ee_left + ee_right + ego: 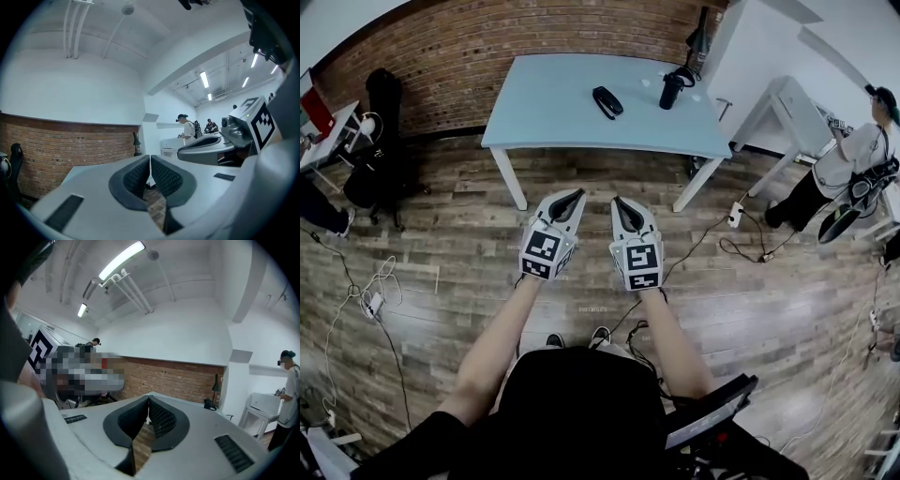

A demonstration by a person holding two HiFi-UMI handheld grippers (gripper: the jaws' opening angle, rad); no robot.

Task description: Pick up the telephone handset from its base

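My left gripper (573,197) and right gripper (621,203) closed, empty, black oblong telephone handset (607,101) at twelve o'clock, long axis seemingly ten-to-four.

Brick wall (487,47), wood floor (441,234), pale table (553,117)

On my head camera, the dark object (673,89) standing near the far right corner of the table (553,122) is too small for me to name. The handset (607,101) lying near it shows no detail. A person (848,178) at the right edge is partly cut off, and of a second person (321,211) at the left edge I get only legs. In the left gripper view, the right gripper (183,151) loses its rear end at the frame's edge.
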